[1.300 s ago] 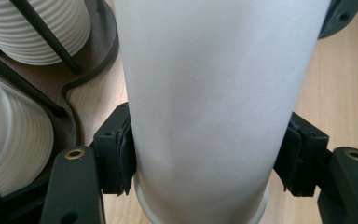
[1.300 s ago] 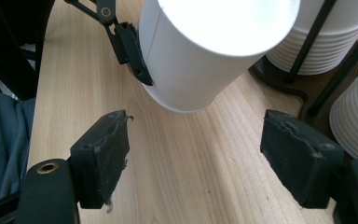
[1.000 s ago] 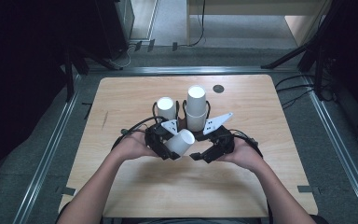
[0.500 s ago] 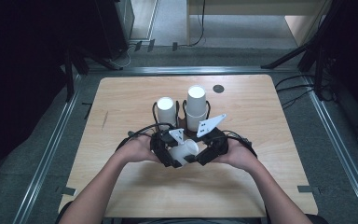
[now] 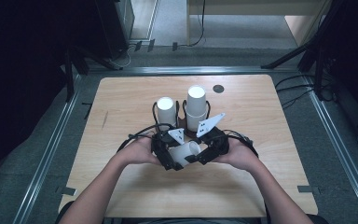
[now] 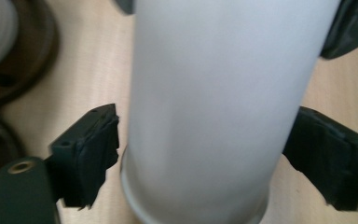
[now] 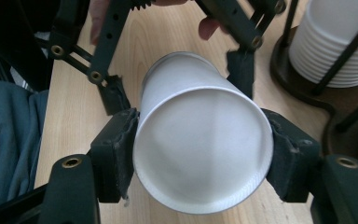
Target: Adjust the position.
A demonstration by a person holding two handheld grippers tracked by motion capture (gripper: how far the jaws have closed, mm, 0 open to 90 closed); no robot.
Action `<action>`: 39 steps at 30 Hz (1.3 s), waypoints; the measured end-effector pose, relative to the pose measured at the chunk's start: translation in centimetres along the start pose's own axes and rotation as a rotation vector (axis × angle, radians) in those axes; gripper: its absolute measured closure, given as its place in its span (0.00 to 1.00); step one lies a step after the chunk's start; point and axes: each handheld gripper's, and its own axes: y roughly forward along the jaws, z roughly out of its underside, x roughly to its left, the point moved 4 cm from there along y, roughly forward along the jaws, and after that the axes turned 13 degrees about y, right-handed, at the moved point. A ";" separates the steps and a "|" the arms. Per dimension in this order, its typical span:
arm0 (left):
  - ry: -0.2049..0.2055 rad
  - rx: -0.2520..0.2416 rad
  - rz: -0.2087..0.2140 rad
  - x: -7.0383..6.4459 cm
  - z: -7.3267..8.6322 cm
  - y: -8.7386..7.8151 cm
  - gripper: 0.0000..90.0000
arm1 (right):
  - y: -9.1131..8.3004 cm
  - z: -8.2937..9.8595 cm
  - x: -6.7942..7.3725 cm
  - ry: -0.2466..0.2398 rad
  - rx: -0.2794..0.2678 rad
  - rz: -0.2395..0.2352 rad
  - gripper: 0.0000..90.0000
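A white paper cup (image 5: 185,153) lies on its side in the air just above the near middle of the table (image 5: 270,186), held between the two grippers. The right gripper (image 7: 200,154) pinches it at the closed bottom end: in its own view both pads press against the cup's sides and the flat base faces the camera. The left gripper (image 6: 205,158) stands around the other end; in its view the jaws sit spread on either side of the cup near the rolled rim, one pad just beside the wall, the other with a narrow gap, so a firm grip cannot be told. In the high view the left gripper (image 5: 164,150) and right gripper (image 5: 209,148) meet close together, a hand behind each.

Behind them stand two black wire holders. The left holder (image 5: 156,112) carries a short stack of cups (image 5: 166,108); the right holder (image 5: 206,108) carries a taller stack (image 5: 196,106), which in the right gripper view shows many nested rims (image 7: 328,42). The held cup looks empty from what shows.
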 end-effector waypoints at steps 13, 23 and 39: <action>-0.060 -0.164 -0.061 0.2 0.6 -1.2 0.09 | -1.8 0.1 -0.6 0.031 -0.068 0.011 0.38; -0.128 -0.242 -0.095 0.0 0.8 -1.5 0.04 | -2.4 0.0 -0.6 0.036 -0.083 -0.008 0.38; -0.151 -0.329 -0.089 -0.4 1.6 -2.1 0.03 | -3.9 -0.1 -0.8 0.047 -0.129 -0.034 0.38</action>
